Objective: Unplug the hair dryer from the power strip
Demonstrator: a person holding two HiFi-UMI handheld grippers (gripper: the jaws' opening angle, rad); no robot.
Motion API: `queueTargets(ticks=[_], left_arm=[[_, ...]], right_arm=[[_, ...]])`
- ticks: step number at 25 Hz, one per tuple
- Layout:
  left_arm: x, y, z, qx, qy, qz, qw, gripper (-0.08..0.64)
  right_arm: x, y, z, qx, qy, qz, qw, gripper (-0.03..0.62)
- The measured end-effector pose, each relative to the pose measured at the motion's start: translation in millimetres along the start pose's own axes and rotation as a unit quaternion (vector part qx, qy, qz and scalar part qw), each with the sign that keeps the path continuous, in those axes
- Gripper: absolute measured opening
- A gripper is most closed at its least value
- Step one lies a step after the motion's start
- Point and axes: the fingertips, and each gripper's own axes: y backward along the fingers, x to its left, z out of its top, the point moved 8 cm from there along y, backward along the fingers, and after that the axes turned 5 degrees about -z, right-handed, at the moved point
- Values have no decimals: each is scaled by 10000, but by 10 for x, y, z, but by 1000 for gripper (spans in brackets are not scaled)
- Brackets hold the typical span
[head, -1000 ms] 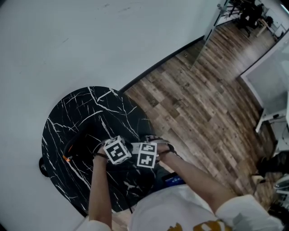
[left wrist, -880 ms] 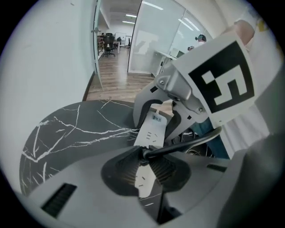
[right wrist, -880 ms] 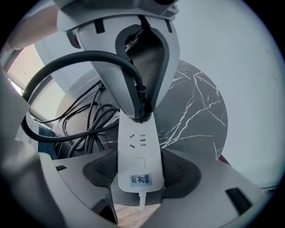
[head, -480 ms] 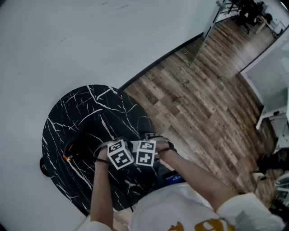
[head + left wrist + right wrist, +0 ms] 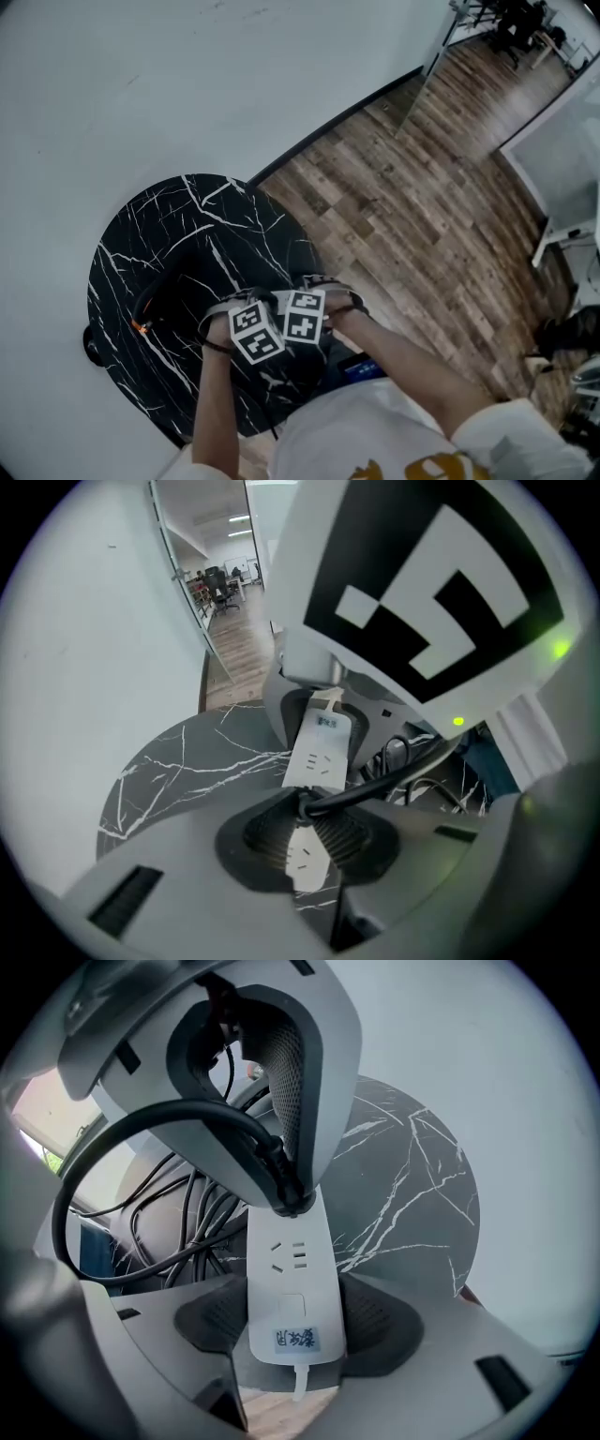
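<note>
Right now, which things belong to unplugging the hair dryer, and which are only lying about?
For the job:
- white power strip
- black plug on its black cable, seated in the strip
- left gripper, shut on the plug
- right gripper, shut on the strip's end

Lying about:
- loose black cables
- round black marble table, only the support

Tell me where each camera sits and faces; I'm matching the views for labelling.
Head view: on the person's head, looking steeply down at the marble table; both forearms show.
Left gripper view: rides the left gripper, looking along its jaws clamping the black plug.
Right gripper view: rides the right gripper, jaws clamping the power strip.
Shared: both gripper views show the power strip.
</note>
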Motion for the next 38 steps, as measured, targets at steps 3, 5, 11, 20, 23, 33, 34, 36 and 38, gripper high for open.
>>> queueTargets(ticks=[3, 5, 11, 20, 23, 33, 34, 36, 38], left_arm=[[94, -32, -37, -60, 297, -602, 9977, 52], [191, -32, -39, -169, 505, -1086, 9927, 54], [183, 19, 1, -236, 209, -888, 9956, 55], [212, -16, -47, -320, 468, -934, 9940, 54], [348, 40, 6, -595, 558, -1331, 9877, 58], [127, -32, -92, -247, 444, -630, 9967, 52], [184, -39, -115, -327, 627, -972, 9927, 52], [295, -21, -99, -443, 825, -1539, 9836, 57], [331, 33, -9, -433, 677, -1622, 9835, 58]], right_arm=[[-2, -1, 12, -6, -13, 7, 10000, 273], [6, -4, 3, -35, -46, 13, 10000, 273], [-10, -12, 7, -15, -108, -7, 9999, 273], [7, -10, -20, -55, -64, -23, 10000, 273], [0, -9, -22, -91, -131, -7, 9999, 273], [3, -22, 12, -100, -57, -4, 9999, 273], [13, -23, 13, -119, -60, 9, 9999, 273], [21, -18, -4, -137, -91, 7, 9999, 273], [15, -13, -13, -128, -135, -9, 9998, 273]])
